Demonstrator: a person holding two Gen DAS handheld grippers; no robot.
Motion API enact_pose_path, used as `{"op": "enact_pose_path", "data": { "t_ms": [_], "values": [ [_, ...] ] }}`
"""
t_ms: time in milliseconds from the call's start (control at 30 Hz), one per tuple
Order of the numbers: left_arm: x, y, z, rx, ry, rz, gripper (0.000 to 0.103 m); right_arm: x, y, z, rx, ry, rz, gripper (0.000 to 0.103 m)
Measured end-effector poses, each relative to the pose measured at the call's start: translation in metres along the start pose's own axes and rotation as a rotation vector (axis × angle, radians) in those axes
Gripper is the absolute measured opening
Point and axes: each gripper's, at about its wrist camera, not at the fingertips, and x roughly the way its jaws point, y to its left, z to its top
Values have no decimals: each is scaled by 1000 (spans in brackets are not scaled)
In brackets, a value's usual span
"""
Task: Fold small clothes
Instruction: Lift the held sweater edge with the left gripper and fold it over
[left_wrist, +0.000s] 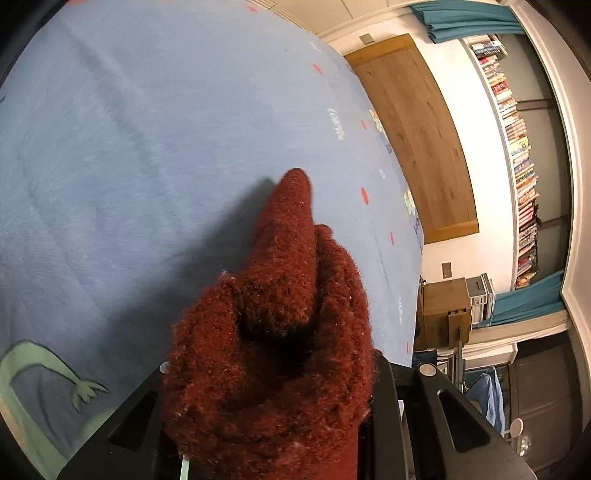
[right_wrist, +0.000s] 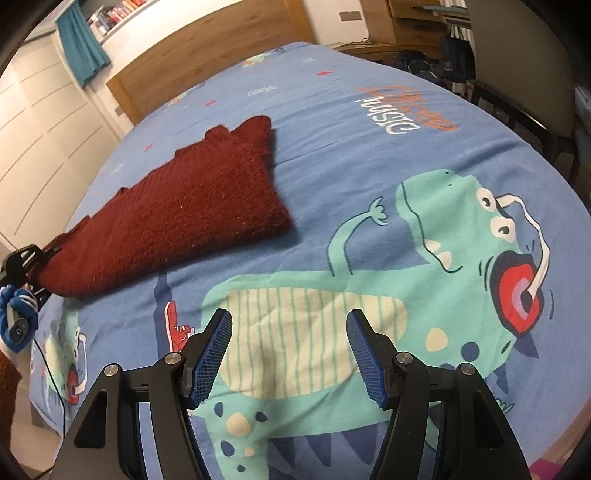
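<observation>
Right wrist view: a dark red knit sweater (right_wrist: 177, 206) is being held at its near-left corner by the left gripper (right_wrist: 33, 266), w/ the rest lying on the blue dinosaur bedsheet (right_wrist: 369, 155). "music" is being shown in white print; the orange word above can't be read. Right gripper (right_wrist: 290, 354) is being kept wide open over the sheet, nothing btwn its blue pads (right_wrist: 214, 354).

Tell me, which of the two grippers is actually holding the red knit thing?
The left gripper, at the far left edge of the right wrist view, is clamped on the dark red sweater. The right gripper stands open and empty over the dinosaur bedsheet.
</observation>
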Motion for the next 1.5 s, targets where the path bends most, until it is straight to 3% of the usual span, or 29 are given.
{"op": "enact_pose_path", "data": {
  "t_ms": [300,533,700,800,1000,1233,1500],
  "values": [
    [26,-70,-33,47,49,-62,18,-14,-30,-6,80,-43,28,66],
    [61,-121,-63,50,133,-156,18,-25,-57,-9,131,-75,26,66],
    [96,-160,-101,109,227,-197,18,-34,-73,-9,161,-95,24,66],
    [118,-181,-129,187,278,-168,18,-39,-83,-10,181,-106,22,66],
    [152,-201,-193,413,348,-11,18,-42,-97,-16,204,-101,14,66],
    [149,-227,-249,641,305,70,18,-40,-104,-20,219,-94,18,66],
    [179,-202,-330,854,386,235,22,-38,-103,-20,214,-88,18,66]
  ]
}}
